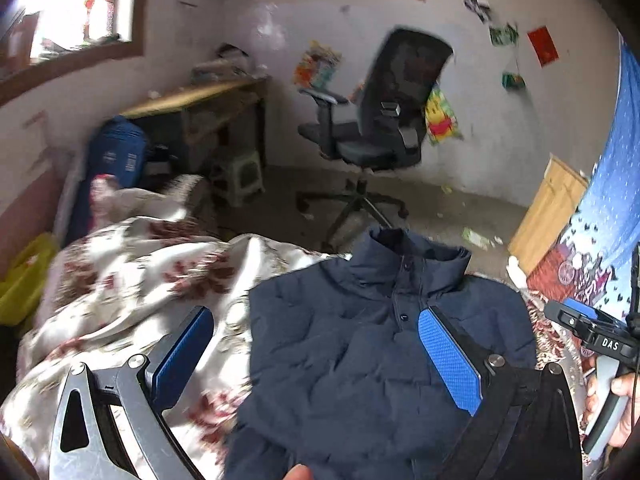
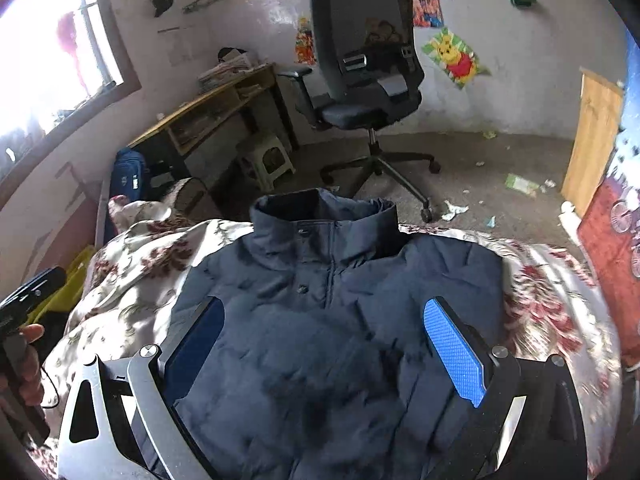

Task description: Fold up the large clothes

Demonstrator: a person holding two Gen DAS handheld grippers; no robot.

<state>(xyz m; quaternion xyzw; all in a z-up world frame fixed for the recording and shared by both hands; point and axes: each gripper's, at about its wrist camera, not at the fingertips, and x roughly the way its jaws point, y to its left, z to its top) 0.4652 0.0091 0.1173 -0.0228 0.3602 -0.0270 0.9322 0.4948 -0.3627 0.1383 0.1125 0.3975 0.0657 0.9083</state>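
Right wrist view: right gripper (image 2: 324, 344) spread wide, holding nothing, navy padded jacket (image 2: 332, 312) lying face-up between and ahead of its fingers on a floral bedspread (image 2: 132, 272), collar pointing away. Left gripper (image 1: 316, 354) also wide and empty, jacket under its right finger and forward-right, bare bedspread under its left finger. Beyond the bed edge: black office chair (image 2: 364, 60) straight ahead, wooden desk (image 2: 208, 108) and green stool (image 2: 268, 160) ahead-left, window (image 2: 52, 40) far left, littered concrete floor (image 2: 480, 172).

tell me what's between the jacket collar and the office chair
Right wrist view: past the navy jacket collar, the flowered quilt edge, then bare littered floor up to the office chair.
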